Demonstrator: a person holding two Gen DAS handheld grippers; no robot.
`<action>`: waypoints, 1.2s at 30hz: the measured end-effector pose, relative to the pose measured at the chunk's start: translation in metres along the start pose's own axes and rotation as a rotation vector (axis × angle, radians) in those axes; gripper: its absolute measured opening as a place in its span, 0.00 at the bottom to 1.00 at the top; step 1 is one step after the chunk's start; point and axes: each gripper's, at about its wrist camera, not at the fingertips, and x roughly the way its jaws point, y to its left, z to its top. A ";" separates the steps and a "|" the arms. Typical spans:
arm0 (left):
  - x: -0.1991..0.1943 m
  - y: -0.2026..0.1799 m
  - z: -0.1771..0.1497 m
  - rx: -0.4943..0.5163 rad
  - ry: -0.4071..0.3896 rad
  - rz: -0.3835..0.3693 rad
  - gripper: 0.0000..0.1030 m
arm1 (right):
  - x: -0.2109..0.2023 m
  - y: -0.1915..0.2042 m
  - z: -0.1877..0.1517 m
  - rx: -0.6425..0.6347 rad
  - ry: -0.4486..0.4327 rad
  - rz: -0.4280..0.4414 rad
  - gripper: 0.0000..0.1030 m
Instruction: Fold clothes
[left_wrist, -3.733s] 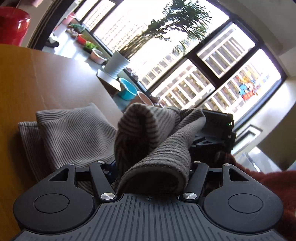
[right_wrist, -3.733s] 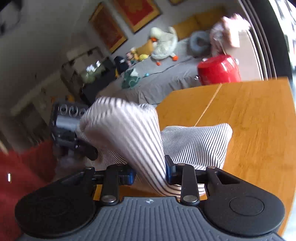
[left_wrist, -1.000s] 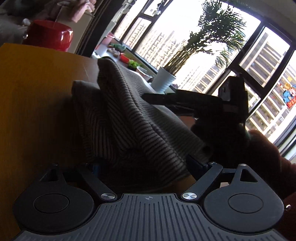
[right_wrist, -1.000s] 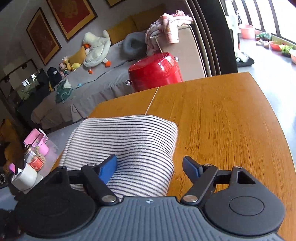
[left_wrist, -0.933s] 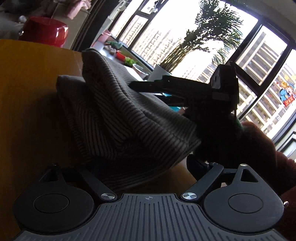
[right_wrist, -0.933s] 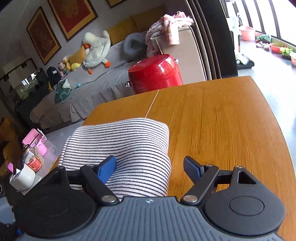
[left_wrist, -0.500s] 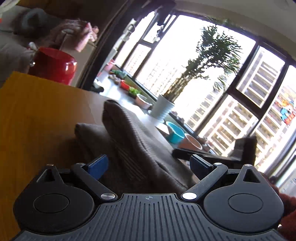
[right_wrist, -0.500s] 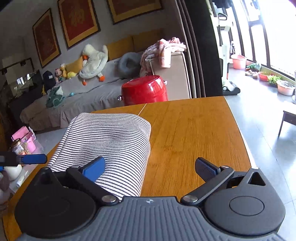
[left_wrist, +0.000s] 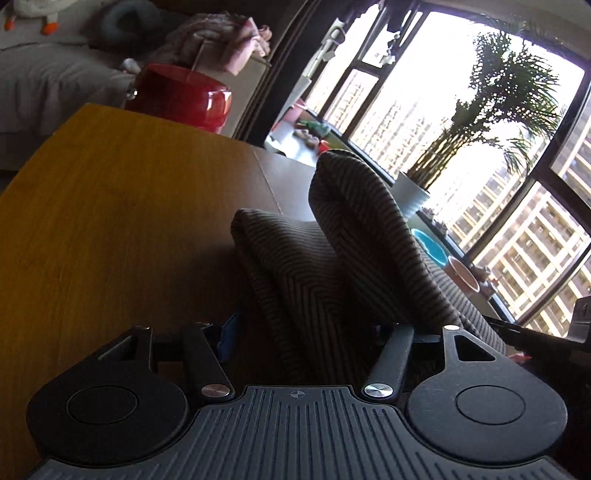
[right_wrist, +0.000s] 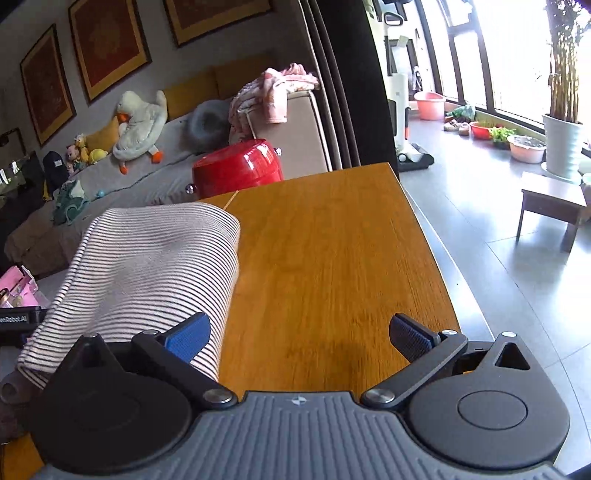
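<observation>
The only readable lettering is pale print on a black device at the far left of the right gripper, partly cut off; it seems to read "enRobot.AI". Nothing else carries legible text.

Home living room: sofa, plush goose, framed pictures.

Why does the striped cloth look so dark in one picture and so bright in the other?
Left wrist view: the camera faces the bright window, so the striped garment is backlit and falls into shadow. Right wrist view: the window light falls on the striped garment and wooden table, so the colours show. Both fisheye views bend straight lines.
</observation>
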 end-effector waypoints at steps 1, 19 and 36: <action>0.000 -0.001 0.000 0.004 0.000 0.000 0.62 | 0.003 0.003 -0.003 -0.024 0.015 -0.017 1.00; 0.006 -0.026 -0.029 -0.004 0.071 -0.196 0.55 | -0.056 0.049 0.027 -0.284 -0.146 -0.063 0.90; 0.000 -0.026 -0.013 0.056 0.048 -0.149 0.42 | -0.010 0.150 -0.020 -0.766 -0.077 -0.083 0.44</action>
